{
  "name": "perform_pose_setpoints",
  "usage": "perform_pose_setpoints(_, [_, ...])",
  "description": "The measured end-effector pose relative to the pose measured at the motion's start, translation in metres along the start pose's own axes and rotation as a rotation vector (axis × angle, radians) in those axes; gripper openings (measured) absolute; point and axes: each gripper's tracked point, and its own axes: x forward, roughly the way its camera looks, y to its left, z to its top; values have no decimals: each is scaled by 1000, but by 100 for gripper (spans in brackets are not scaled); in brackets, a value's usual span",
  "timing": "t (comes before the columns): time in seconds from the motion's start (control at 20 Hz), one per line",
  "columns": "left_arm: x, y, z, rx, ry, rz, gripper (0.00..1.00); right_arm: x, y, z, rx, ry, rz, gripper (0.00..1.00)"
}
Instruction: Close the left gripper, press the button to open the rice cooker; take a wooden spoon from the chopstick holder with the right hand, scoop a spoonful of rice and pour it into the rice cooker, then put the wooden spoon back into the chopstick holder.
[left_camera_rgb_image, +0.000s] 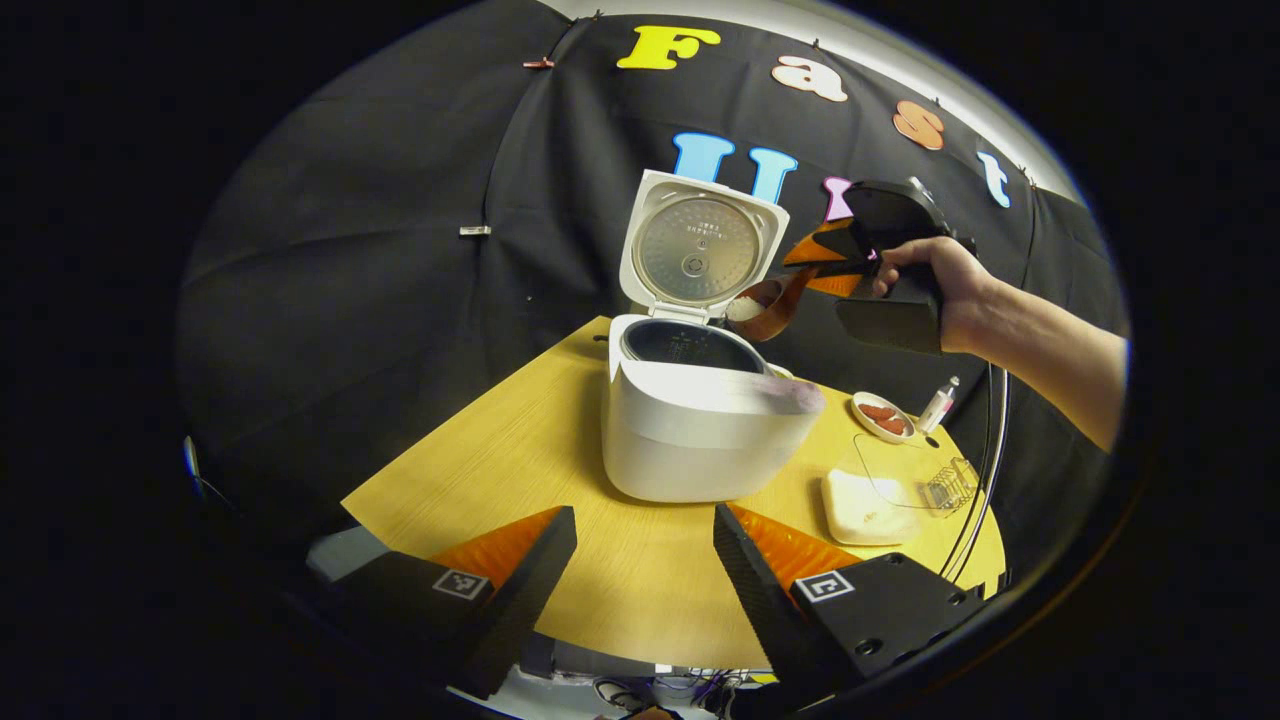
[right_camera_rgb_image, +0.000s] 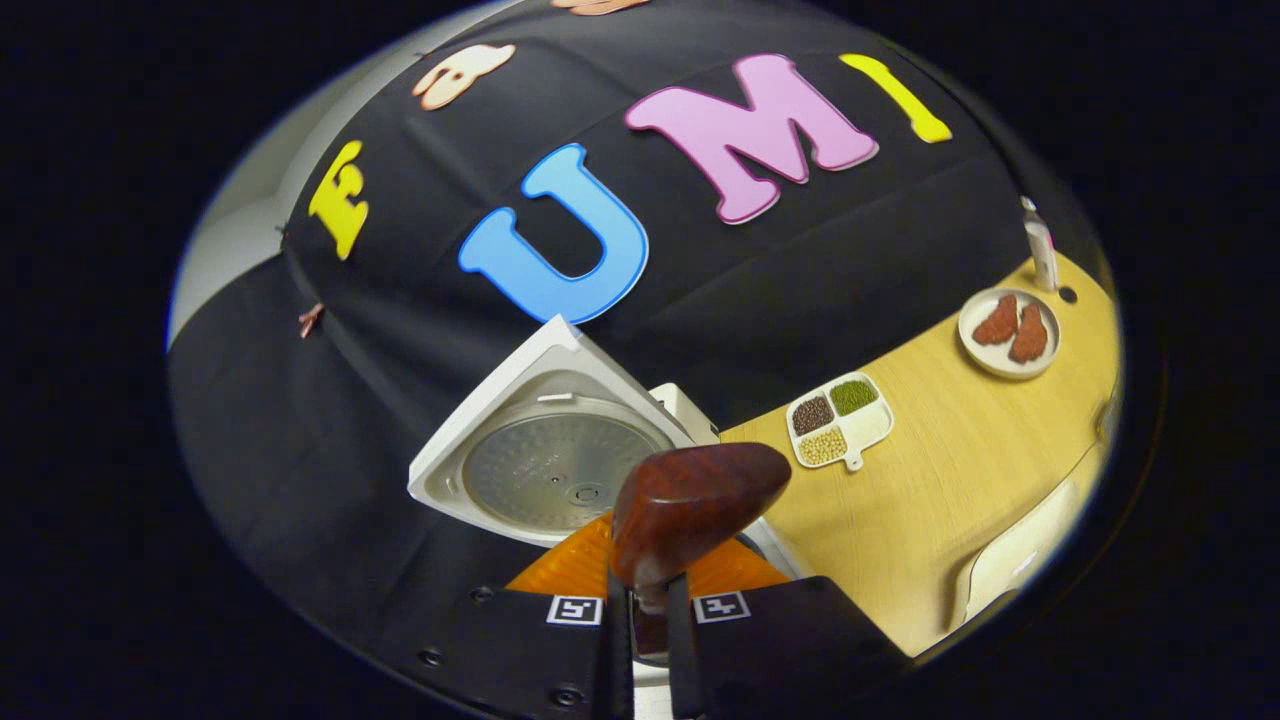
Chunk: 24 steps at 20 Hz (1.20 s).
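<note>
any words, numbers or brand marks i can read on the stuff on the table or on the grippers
Rice cooker lid: a small printed line on its inner plate, too small to read.
Bottle: label too small to read.
Left gripper and right gripper: square black-and-white marker tags, patterns, no letters.
No text here is legible.

My left claw (left_camera_rgb_image: 645, 560) was low, its two fingers wide apart. My right hand (left_camera_rgb_image: 935, 275) held my right claw (right_camera_rgb_image: 650, 625) up high, its fingers squeezed close together.
</note>
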Motion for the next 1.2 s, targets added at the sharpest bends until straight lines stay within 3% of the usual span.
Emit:
perform_pose_setpoints(0.7, [-3,-15,14,-26,-31,-47,96,52,56,-41,-611,-31,117,19])
perform_pose_setpoints(0.85, [-3,-11,15,-34,-31,-46,95,55,66,-49,-788,-46,155,18])
perform_pose_setpoints(0.9, [-4,-9,16,-34,-31,-42,95,56,71,-54,-829,-45,171,14])
perform_pose_setpoints(0.95, [-3,-6,17,-35,-33,-37,95,57,74,-60,-860,-40,188,18])
perform_pose_setpoints(1.2, [-3,5,25,-57,-50,-12,95,55,75,-83,-1048,-27,238,18])
